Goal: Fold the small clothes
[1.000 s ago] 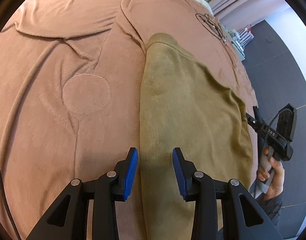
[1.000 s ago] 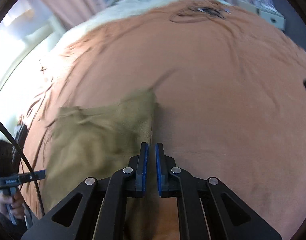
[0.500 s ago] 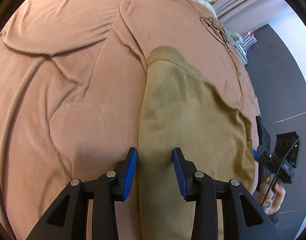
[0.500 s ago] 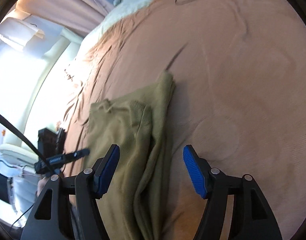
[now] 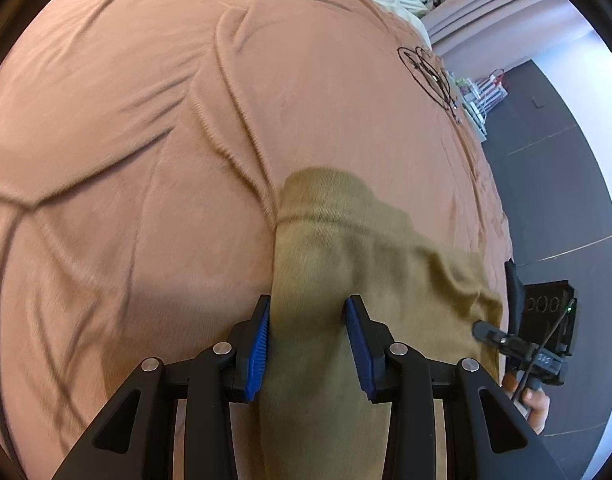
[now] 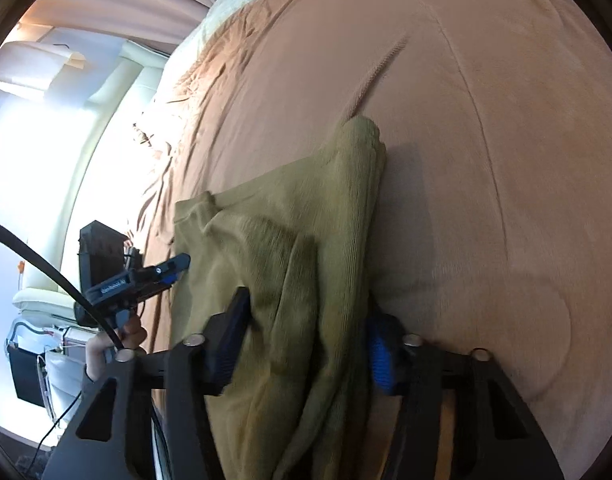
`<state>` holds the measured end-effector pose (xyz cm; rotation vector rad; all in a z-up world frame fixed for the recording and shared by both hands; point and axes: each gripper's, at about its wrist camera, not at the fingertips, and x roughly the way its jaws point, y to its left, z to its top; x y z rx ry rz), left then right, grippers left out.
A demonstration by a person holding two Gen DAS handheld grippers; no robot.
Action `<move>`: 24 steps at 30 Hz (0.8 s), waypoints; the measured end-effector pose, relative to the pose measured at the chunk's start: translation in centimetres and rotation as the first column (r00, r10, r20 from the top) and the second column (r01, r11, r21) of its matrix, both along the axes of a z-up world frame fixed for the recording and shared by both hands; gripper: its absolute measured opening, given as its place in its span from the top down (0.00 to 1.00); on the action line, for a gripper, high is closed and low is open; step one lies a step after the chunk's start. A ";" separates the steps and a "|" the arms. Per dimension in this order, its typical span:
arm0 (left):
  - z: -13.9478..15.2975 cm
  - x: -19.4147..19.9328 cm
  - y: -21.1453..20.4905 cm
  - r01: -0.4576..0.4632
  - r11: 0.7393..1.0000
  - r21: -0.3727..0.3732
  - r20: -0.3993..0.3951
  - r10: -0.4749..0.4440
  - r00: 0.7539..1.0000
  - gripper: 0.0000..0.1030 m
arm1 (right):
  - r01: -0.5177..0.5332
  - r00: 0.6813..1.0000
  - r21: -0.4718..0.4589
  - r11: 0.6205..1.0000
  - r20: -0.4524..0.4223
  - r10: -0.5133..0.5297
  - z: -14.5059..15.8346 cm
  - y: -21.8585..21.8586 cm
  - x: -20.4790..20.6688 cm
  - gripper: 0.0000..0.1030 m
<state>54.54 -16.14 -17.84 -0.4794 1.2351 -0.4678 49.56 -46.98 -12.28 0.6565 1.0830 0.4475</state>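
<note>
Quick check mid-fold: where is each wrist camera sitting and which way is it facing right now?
Left wrist: on the left gripper, facing down over the olive garment on the brown blanket; right gripper and hand at the right edge.
Right wrist: on the right gripper, closing around garment folds; left gripper at left.
Shared: garment, blanket, each other's gripper.

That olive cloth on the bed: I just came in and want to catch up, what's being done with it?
A person with a handheld gripper in each hand is folding an olive-green garment on a bed covered by a peach blanket. The left gripper straddles one edge of the cloth. The right gripper is at the opposite edge, its jaws closing around a bunched fold. The garment looks partly folded already, layers stacked along one side.
</note>
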 end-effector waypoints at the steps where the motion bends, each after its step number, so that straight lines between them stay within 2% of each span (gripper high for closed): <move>1: -0.2 0.4 -0.2 -0.001 1.000 -0.016 0.000 0.001 1.000 0.63 | 0.000 1.000 0.001 1.000 -0.002 0.000 -0.1 -0.1 0.2 0.64; 3: -0.4 0.9 -0.6 0.003 1.000 -0.029 0.002 -0.003 1.000 0.67 | 0.002 1.000 0.006 1.000 -0.006 -0.002 -0.2 -0.3 0.7 0.72; 4: -0.4 1.1 -0.8 0.005 1.000 -0.030 0.003 -0.005 1.000 0.75 | 0.005 1.000 0.006 1.000 -0.009 -0.005 -0.3 -0.5 0.8 0.76; 5: -0.5 1.3 -1.0 0.006 1.000 -0.030 0.004 -0.006 1.000 0.78 | 0.010 1.000 0.000 1.000 -0.009 -0.010 -0.3 -0.7 1.1 0.80; 7: -0.2 1.3 -1.2 0.008 1.000 -0.030 0.006 -0.008 1.000 0.88 | 0.012 1.000 -0.027 1.000 0.000 -0.012 0.1 -0.4 1.1 0.85; 9: 0.5 1.0 -1.2 0.012 1.000 -0.026 0.025 -0.012 1.000 0.91 | 0.010 1.000 -0.057 0.998 0.026 -0.009 1.1 0.5 0.1 0.87; 16: 5.4 -1.3 -0.6 0.037 0.995 -0.094 0.117 -0.026 0.993 0.92 | 0.006 0.989 -0.106 0.994 0.146 0.009 6.2 4.1 -3.4 0.88; 24: 12.5 -5.0 1.5 0.046 0.983 -0.175 0.239 -0.003 0.971 0.92 | 0.011 0.956 -0.141 0.990 0.292 0.031 12.1 6.9 -9.6 0.88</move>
